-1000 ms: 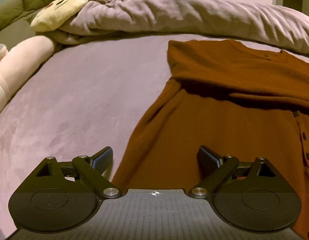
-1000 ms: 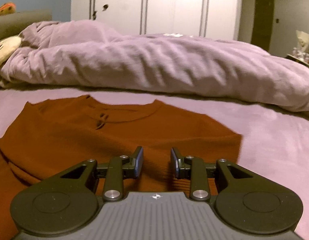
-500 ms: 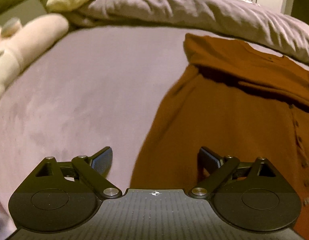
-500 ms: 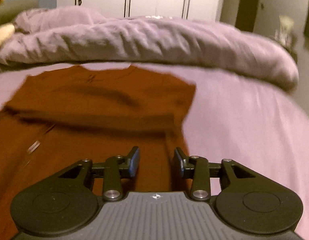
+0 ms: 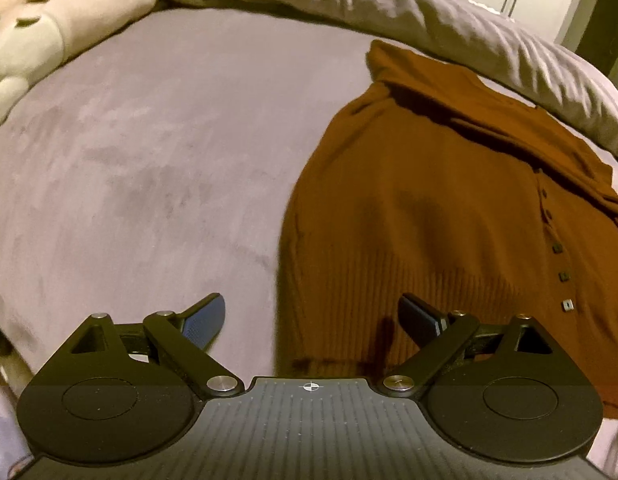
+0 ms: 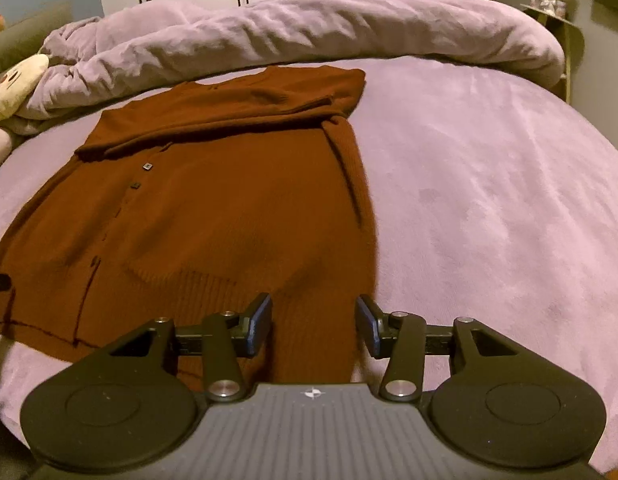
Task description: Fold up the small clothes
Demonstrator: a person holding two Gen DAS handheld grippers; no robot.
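1. Rust-brown cardigan (image 6: pixel 213 208): lies flat on the bed (image 6: pixel 489 200), buttons (image 6: pixel 147 166) facing up, collar end towards the rolled duvet (image 6: pixel 309 28) at the far edge, ribbed hem at the near edge.
2. Fold status: the top section appears turned down across the chest as a band, sleeves seemingly tucked in. The body below is still at full length. Judged partly done; at least one more fold, hem towards collar, seems to remain.
3. Left tool (image 5: pixel 312 316): jaws wide apart, nothing between them, over the cardigan's (image 5: pixel 429 220) near left hem corner.
4. Right tool (image 6: pixel 313 322): jaws opening, empty, above the near right hem corner; pads clear of the cloth.
5. Plush toy (image 5: pixel 33 28): at the bed's far left corner, well apart from the garment.
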